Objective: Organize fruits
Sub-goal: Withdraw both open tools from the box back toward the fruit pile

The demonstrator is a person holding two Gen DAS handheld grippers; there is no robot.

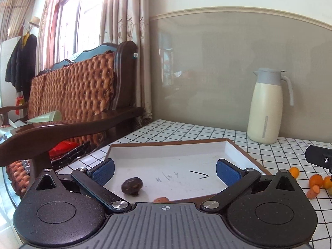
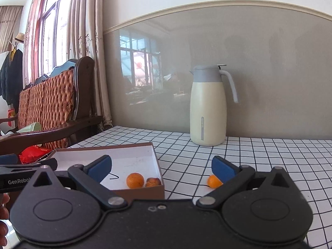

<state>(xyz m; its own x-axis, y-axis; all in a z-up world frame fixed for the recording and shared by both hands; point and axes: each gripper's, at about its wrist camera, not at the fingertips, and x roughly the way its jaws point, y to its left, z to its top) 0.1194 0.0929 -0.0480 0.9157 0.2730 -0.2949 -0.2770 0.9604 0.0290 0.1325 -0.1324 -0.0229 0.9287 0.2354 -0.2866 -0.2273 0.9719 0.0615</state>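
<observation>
A shallow brown box with a white inside [image 1: 234,148] [image 2: 159,188] lies on the checked tablecloth. In the left wrist view a dark wrinkled fruit [image 1: 132,186] rests in it, and a brownish fruit [image 1: 161,199] peeks over the gripper body. My left gripper [image 1: 165,168] is open above the box, holding nothing. In the right wrist view an orange [image 2: 135,180] and a brown fruit [image 2: 153,182] sit in the box's near right corner. My right gripper [image 2: 161,166] is open and empty, over the box's right edge. A small orange [image 2: 213,181] lies on the cloth by its right finger [image 2: 223,169].
A cream and grey thermos jug [image 1: 266,105] [image 2: 208,105] stands at the back by the wall. Several small orange fruits [image 1: 316,181] lie on the cloth right of the box. A wooden sofa with a woven cushion [image 1: 72,91] borders the table's left side. A hand [image 2: 3,205] shows at the left.
</observation>
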